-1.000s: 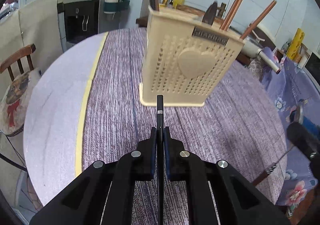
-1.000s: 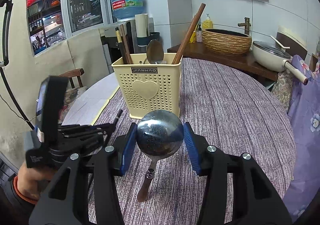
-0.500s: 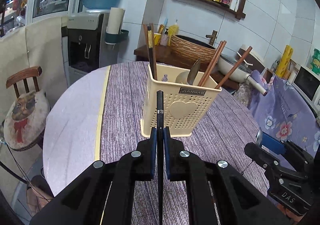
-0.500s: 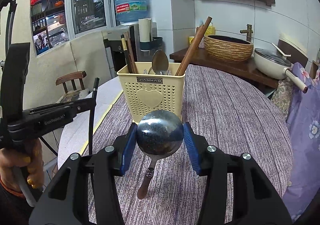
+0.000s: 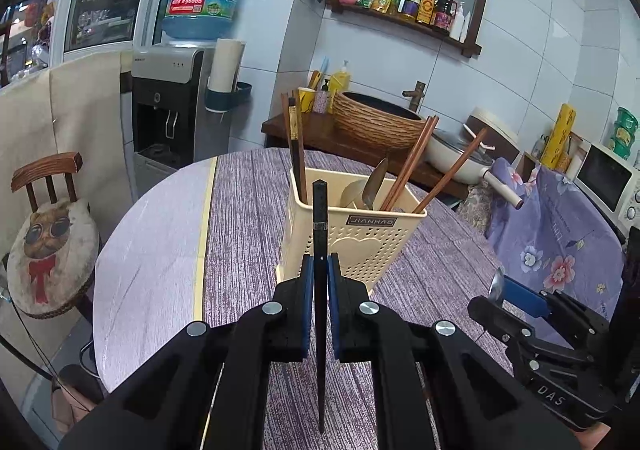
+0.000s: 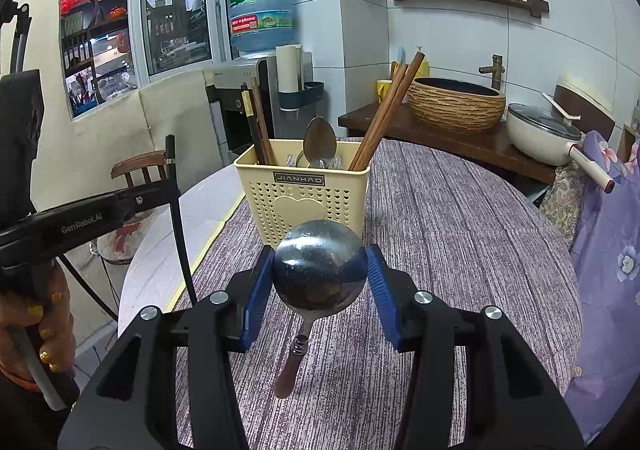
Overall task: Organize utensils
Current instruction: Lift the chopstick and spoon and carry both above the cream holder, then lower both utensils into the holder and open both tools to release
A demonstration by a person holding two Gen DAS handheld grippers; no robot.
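Left wrist view: left gripper [image 5: 320, 282] clamped tight on a black chopstick [image 5: 320, 234], held upright, tip level with the rim of the cream utensil basket [image 5: 360, 246] just beyond. Basket upright on a round table [image 5: 152, 262] under a purple striped cloth [image 5: 248, 226], with a bare pale margin along the left edge; brown chopsticks [image 5: 408, 170] and a spoon [image 5: 374, 184] leaning inside. Behind, a water dispenser [image 5: 168, 106] with a blue bottle, a wooden chair [image 5: 48, 210] with a cat cushion, a woven bowl sink [image 5: 376, 122], a shelf of bottles [image 5: 412, 6] on white tile. Right gripper [image 5: 516, 302] low at the right edge.

Right wrist view: right gripper [image 6: 320, 282] partly closed, blue pads pressed on either side of a metal ladle [image 6: 320, 266], bowl up, handle hanging toward the cloth [image 6: 460, 234]. Utensil basket [image 6: 304, 198] straight ahead, near. Left gripper [image 6: 152, 190] at left, gripping the black chopstick [image 6: 178, 218] upright, beside the basket, well apart. White pan [image 6: 544, 138] on the counter at right.
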